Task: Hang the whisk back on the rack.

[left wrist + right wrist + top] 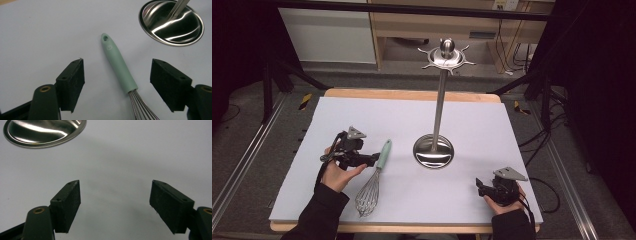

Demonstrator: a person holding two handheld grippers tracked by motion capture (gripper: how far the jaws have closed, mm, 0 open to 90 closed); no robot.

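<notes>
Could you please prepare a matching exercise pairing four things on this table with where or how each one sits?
Things:
1. whisk
2. stand base
3. left tongs
4. right tongs

States:
A. open over bare white table
B. lying flat, mint handle pointing away from the person
C. open, straddling the handle without touching it
D. shiny round dish holding an upright pole

Pairs: 1-B, 2-D, 3-C, 4-A

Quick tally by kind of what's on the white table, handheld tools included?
Whisks: 1, mint-handled whisk lying flat
Utensil stands: 1, steel stand upright
Handheld tongs: 2, left tongs open over the whisk handle, right tongs open with nothing between them
Total: 4
</notes>
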